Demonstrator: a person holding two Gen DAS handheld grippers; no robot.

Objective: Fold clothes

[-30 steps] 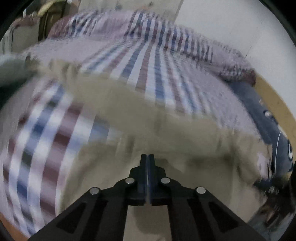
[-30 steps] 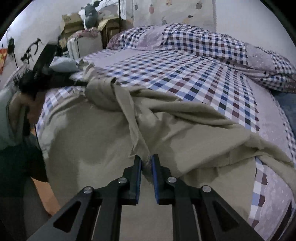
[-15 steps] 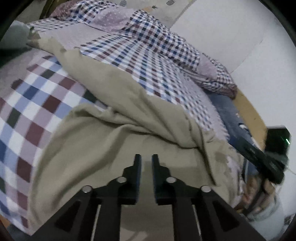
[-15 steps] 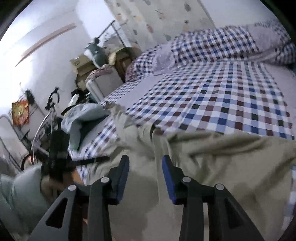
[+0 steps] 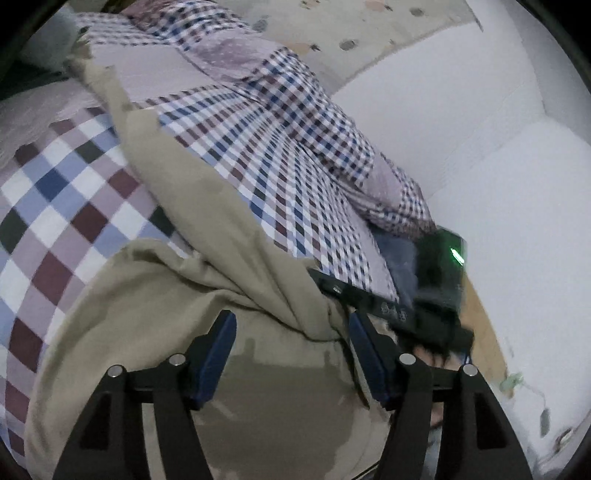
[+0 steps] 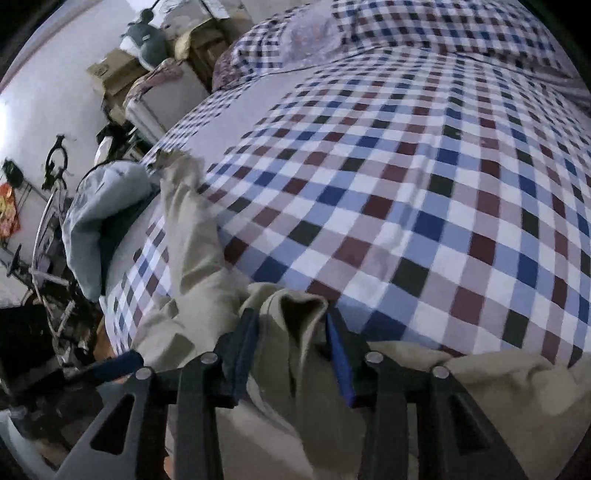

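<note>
A khaki garment (image 5: 155, 314) lies crumpled on the checked bedspread (image 5: 55, 206), with one long strip running away toward the far left corner of the bed. My left gripper (image 5: 290, 325) hovers just above the garment's near part, open wide with nothing between its fingers. In the right wrist view the same khaki garment (image 6: 195, 236) bunches up at the bed's near edge. My right gripper (image 6: 291, 325) is open, its blue pads on either side of a raised fold of the cloth. The right gripper's black body (image 5: 373, 299) with a green light shows in the left wrist view.
A pale blue-grey bundle (image 6: 99, 214) rests at the bed's left edge. Beyond it stand a bicycle (image 6: 48, 221), cardboard boxes (image 6: 118, 70) and a stuffed toy (image 6: 147, 40). A dark blue item (image 5: 399, 254) lies by the white wall (image 5: 498, 166). Checked pillows (image 6: 443, 26) sit at the head.
The left gripper went from shut to wide open and let the khaki cloth drop. The right gripper opened wider and came down around a raised fold of the garment.
</note>
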